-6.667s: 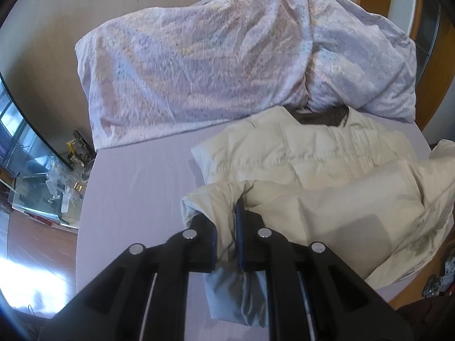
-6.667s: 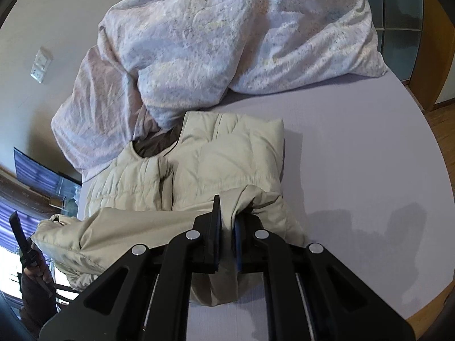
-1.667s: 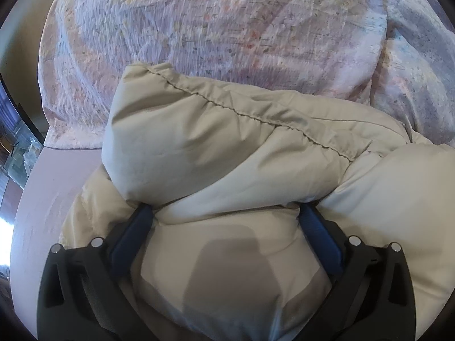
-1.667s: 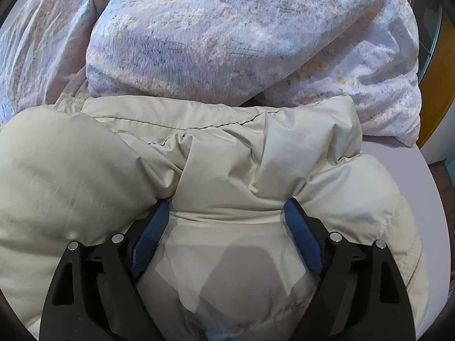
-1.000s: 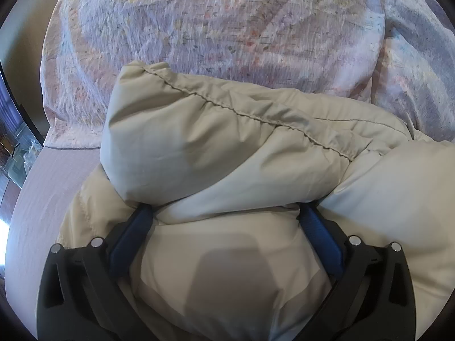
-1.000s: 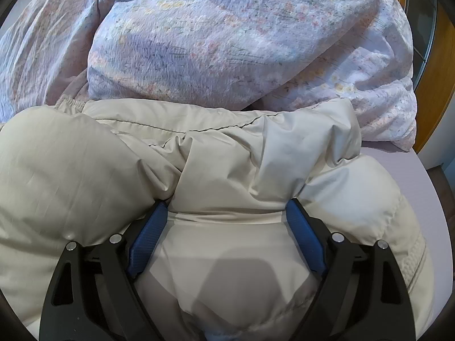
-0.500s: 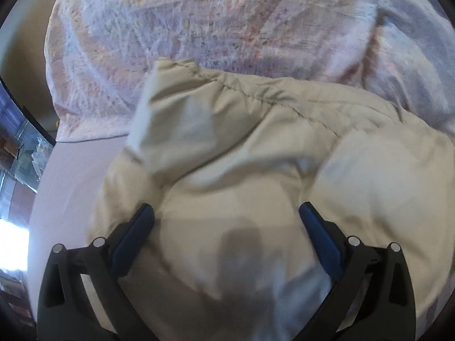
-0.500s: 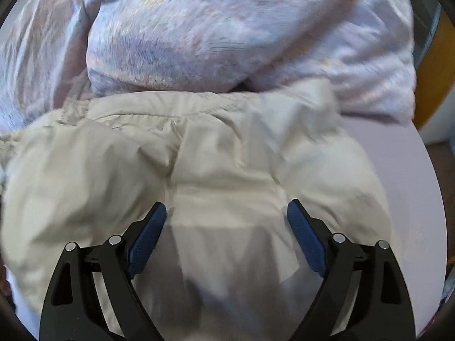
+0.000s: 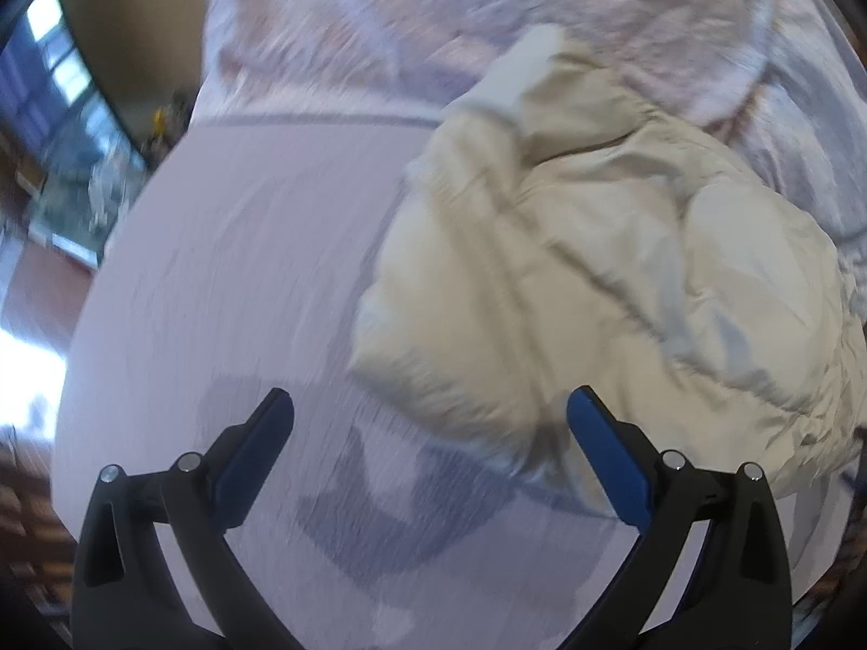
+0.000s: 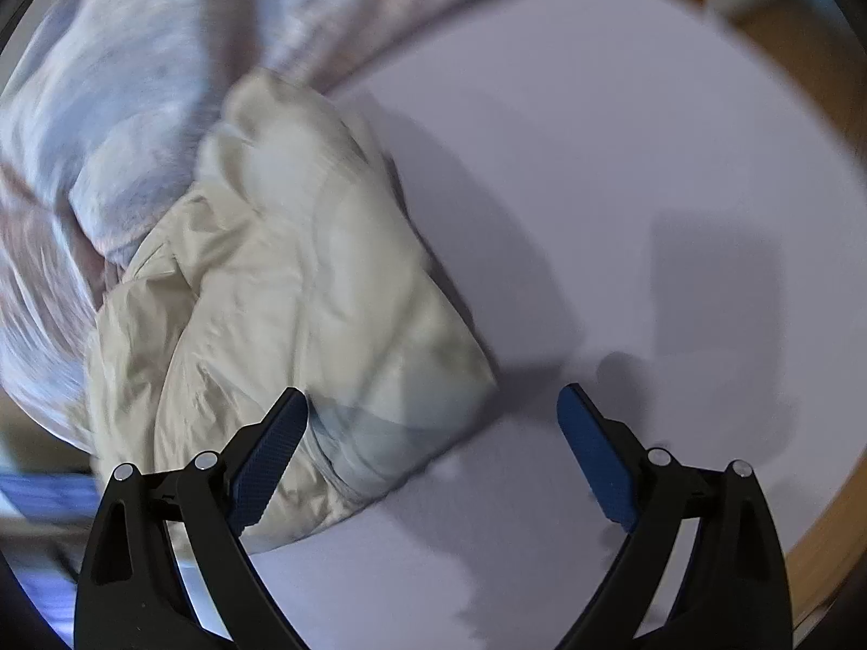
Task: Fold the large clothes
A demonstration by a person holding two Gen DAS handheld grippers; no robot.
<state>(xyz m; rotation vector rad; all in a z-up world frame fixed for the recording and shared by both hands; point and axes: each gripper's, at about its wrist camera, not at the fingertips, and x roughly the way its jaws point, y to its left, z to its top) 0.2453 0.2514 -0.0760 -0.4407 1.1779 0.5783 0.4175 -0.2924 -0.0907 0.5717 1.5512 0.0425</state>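
Both grippers have let go of the cream jacket and pulled back and apart from it. The left gripper now hangs over bare bed sheet, the right gripper likewise, jaws spread wide. The jacket now lies folded in a bundle against the quilt.

Left gripper jaws spread wide, nothing between them; bare lilac bedsheet lies ahead and to its left, open passage. Folded cream puffer jacket bulks up ahead-right, its near edge just beside the right finger. Floral duvet heaped behind the jacket blocks the far side. Right gripper jaws also wide; jacket fills the space ahead-left, near the left finger. Sheet ahead-right is open up to the wooden bed edge.
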